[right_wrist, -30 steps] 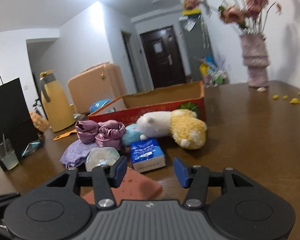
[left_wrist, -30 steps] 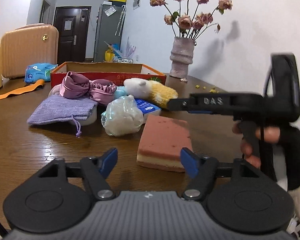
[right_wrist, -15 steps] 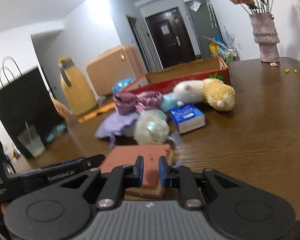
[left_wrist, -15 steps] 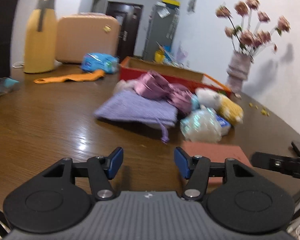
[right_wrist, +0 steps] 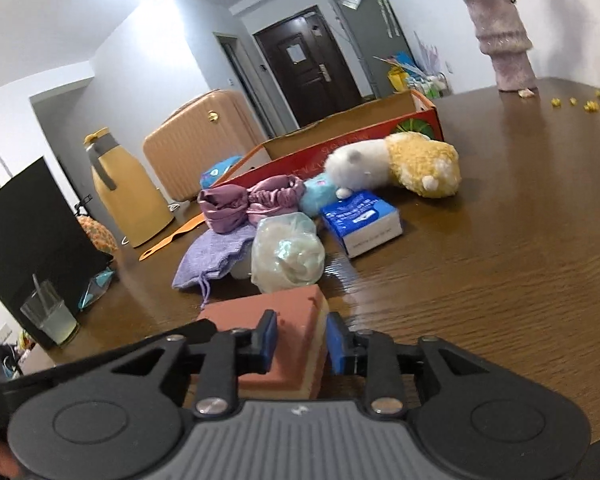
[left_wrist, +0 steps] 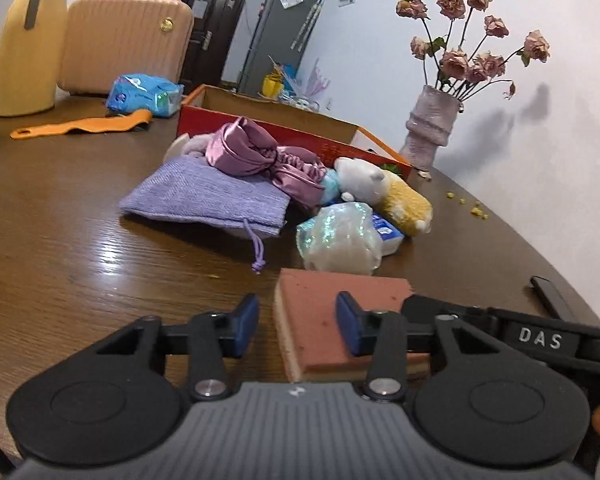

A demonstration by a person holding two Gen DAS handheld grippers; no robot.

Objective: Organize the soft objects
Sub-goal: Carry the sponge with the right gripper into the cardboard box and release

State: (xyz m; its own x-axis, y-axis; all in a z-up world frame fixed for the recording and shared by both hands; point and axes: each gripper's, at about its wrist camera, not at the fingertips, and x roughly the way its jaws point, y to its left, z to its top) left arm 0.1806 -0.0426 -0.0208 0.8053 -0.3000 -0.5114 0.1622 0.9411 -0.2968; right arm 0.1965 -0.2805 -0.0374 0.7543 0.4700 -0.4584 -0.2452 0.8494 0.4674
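A pink and cream sponge (left_wrist: 332,312) lies on the wooden table. My right gripper (right_wrist: 302,344) is shut on the corner of the sponge (right_wrist: 296,328). My left gripper (left_wrist: 298,324) is open and empty, with one finger on each side of the sponge's near left edge. Behind the sponge lie a clear bag of white stuff (left_wrist: 340,240), a purple drawstring pouch (left_wrist: 208,196), pink satin scrunchies (left_wrist: 260,160), a white and yellow plush toy (left_wrist: 384,192) and a blue tissue pack (right_wrist: 360,220). A red cardboard box (left_wrist: 276,124) stands open behind them.
A vase of dried roses (left_wrist: 432,128) stands at the back right near the wall. A yellow thermos (left_wrist: 28,40), an orange strap (left_wrist: 80,126) and a blue packet (left_wrist: 144,94) are at the back left. A glass (right_wrist: 50,312) and a black bag (right_wrist: 28,248) are on the far left.
My right gripper has come down and closed on the sponge's corner. My left gripper has swung back toward the sponge and now straddles its near edge.
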